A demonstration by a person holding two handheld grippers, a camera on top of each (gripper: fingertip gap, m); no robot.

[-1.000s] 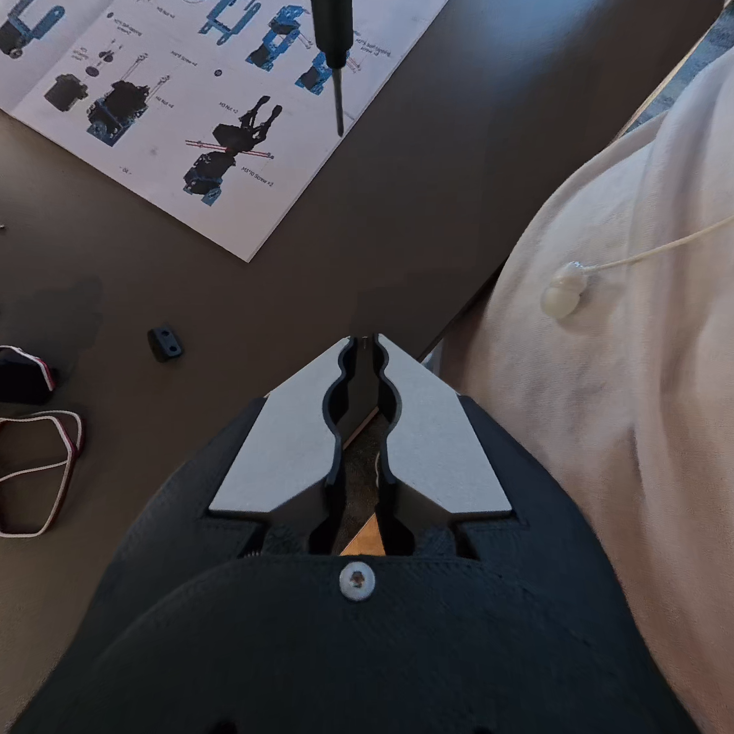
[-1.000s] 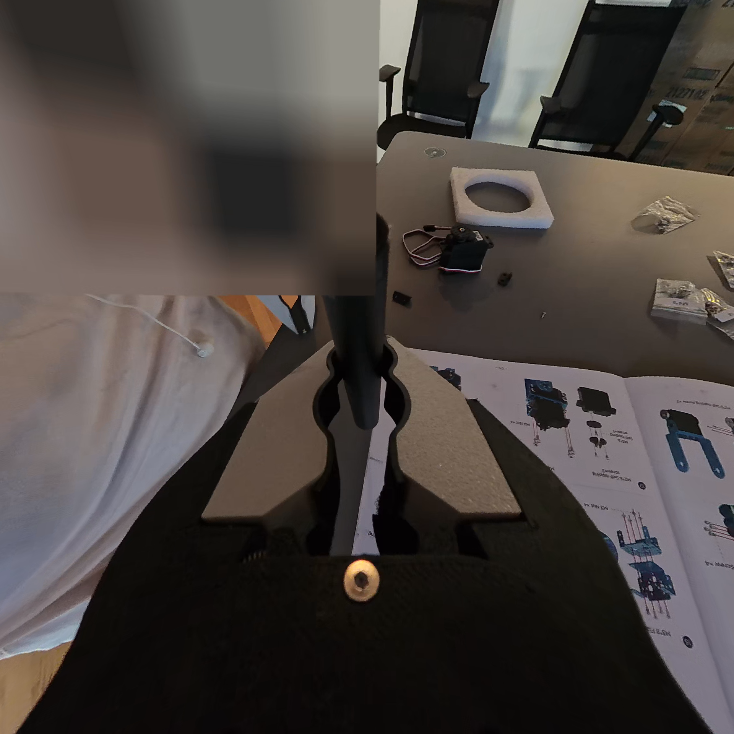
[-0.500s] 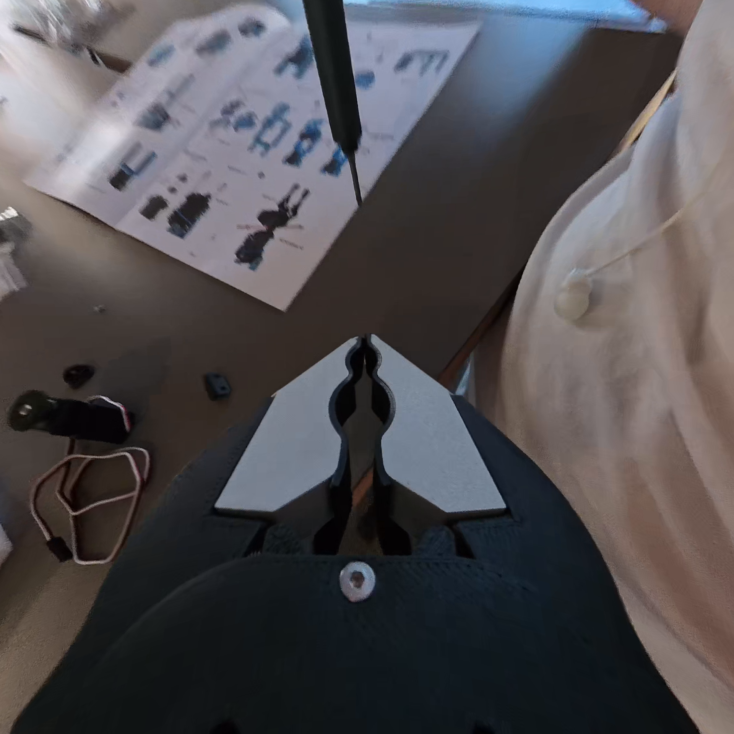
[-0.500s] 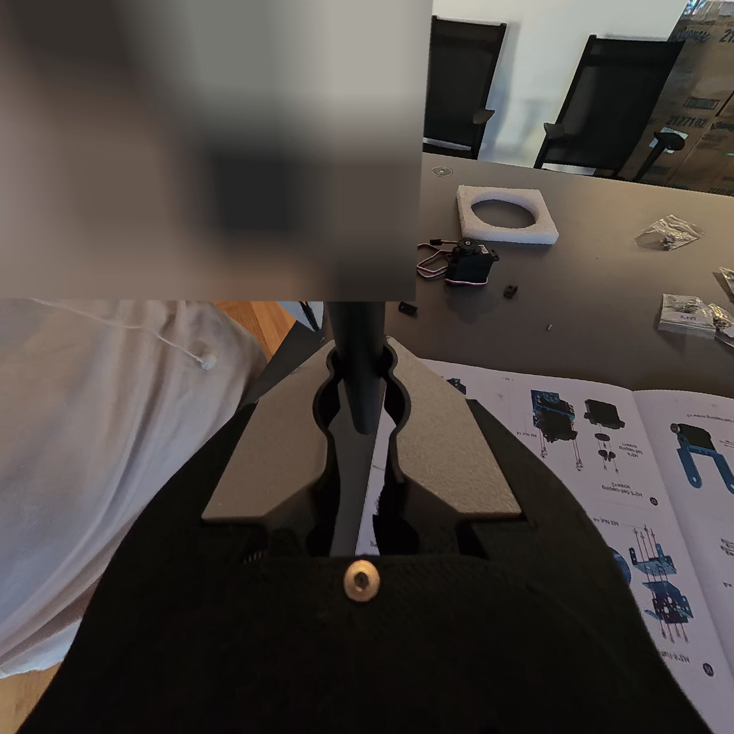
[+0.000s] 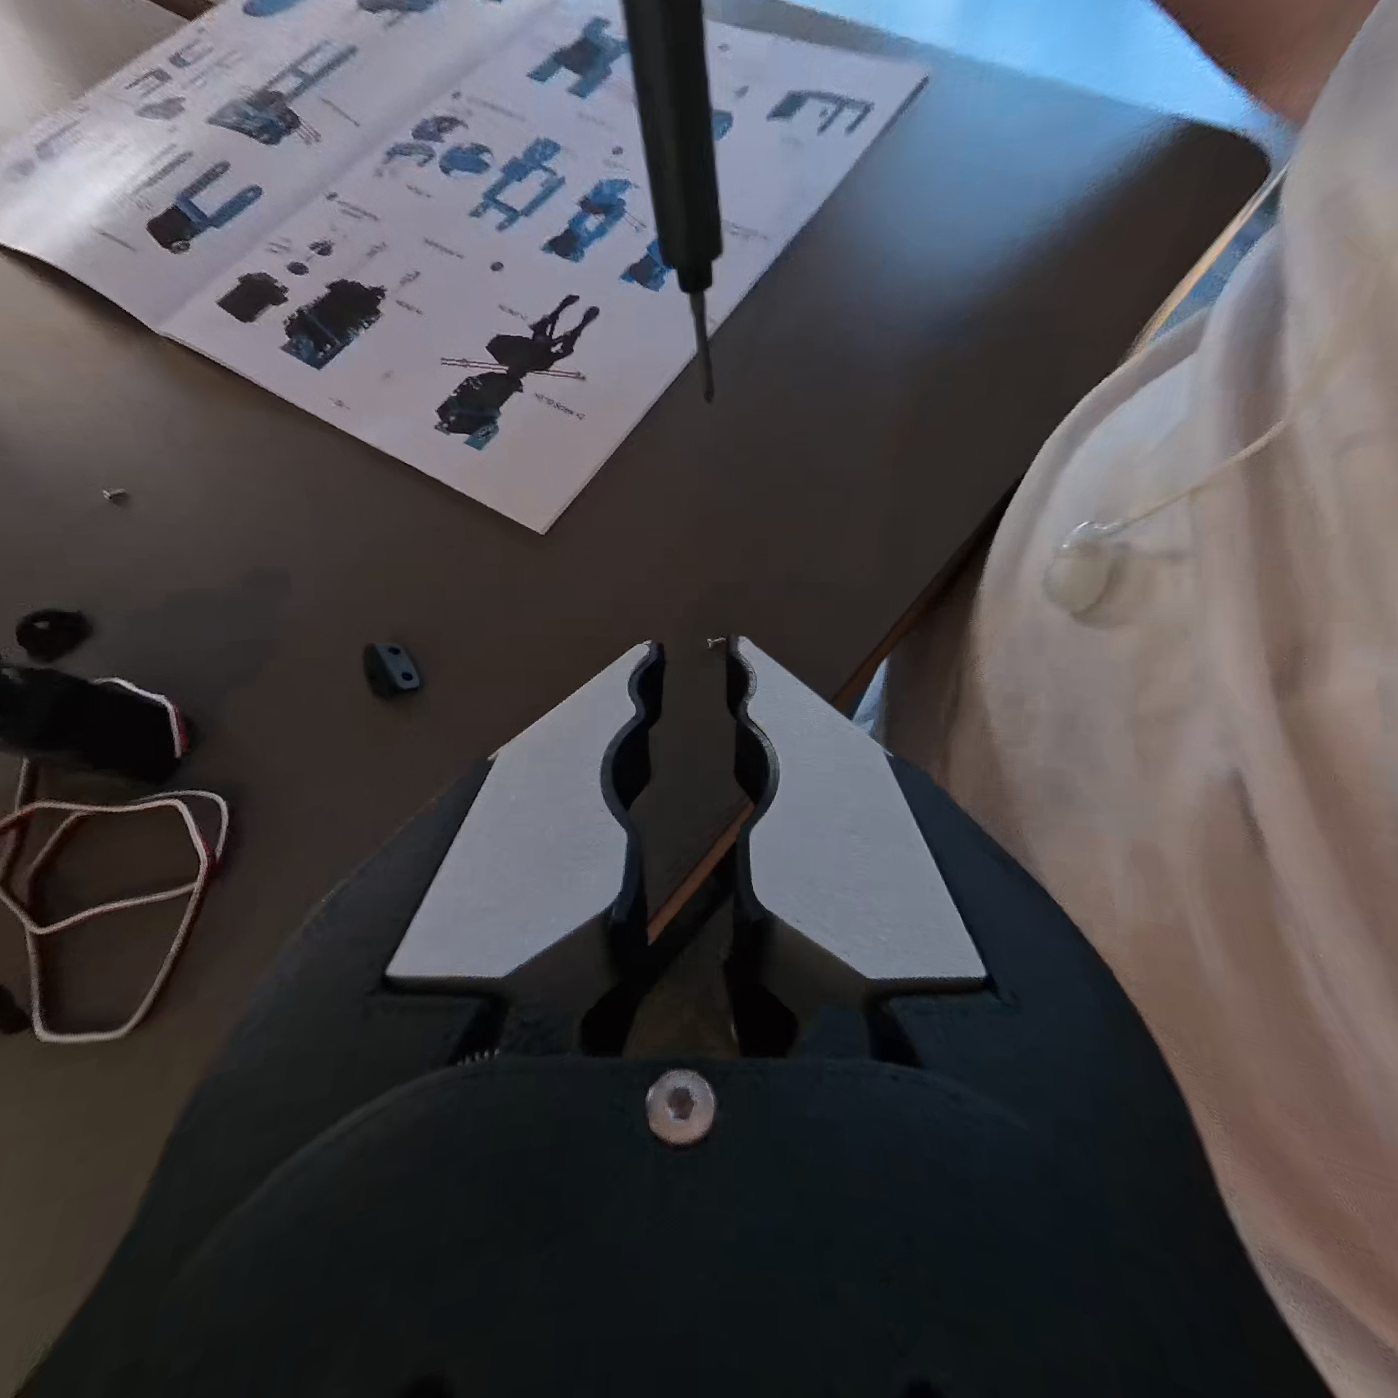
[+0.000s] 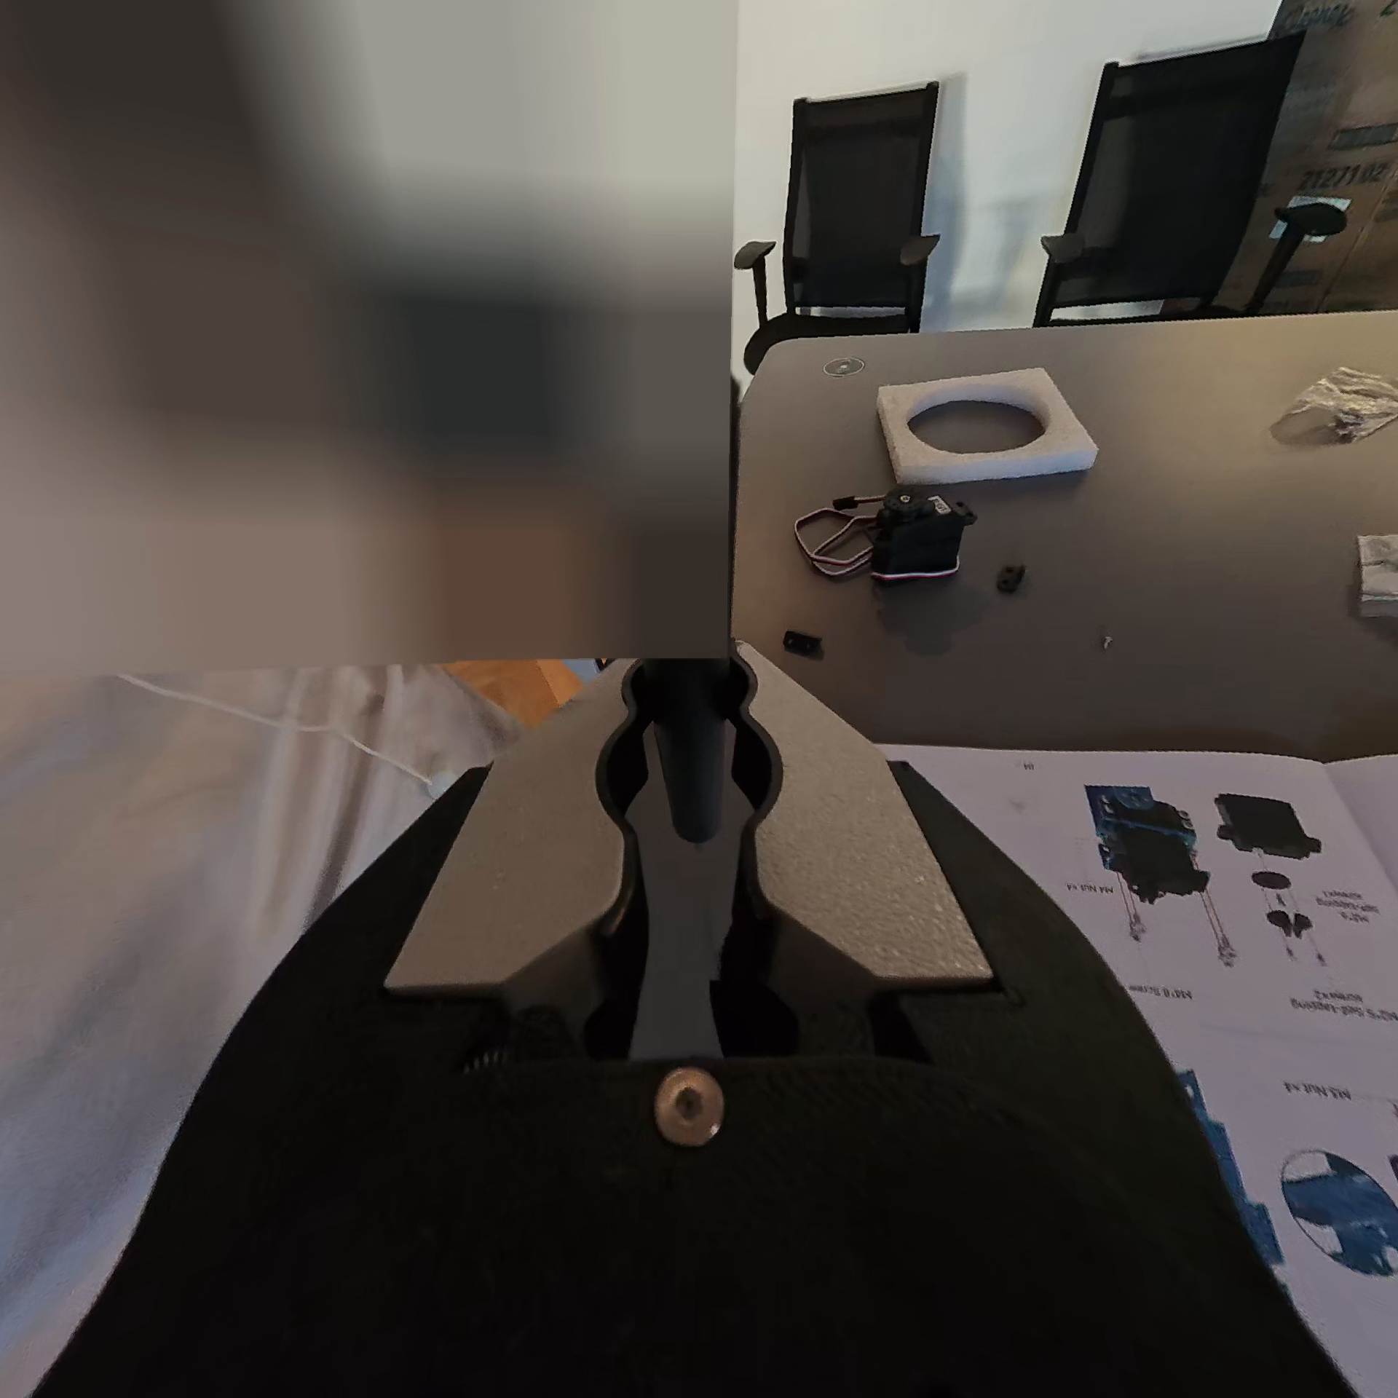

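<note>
Two claws show: the left claw (image 5: 692,647) stands slightly apart and empty over the worktop (image 5: 794,484), a tiny screw (image 5: 712,643) at its right fingertip; the right claw (image 6: 685,681) is clamped on a screwdriver (image 5: 673,151) whose tip hangs beyond, above the booklet (image 5: 424,227). The screw could roll off the near edge if nudged. Farther off lie a servo (image 6: 919,541), an empty foam frame (image 6: 983,424) and small bags (image 6: 1346,405) with contents too small to tell.
</note>
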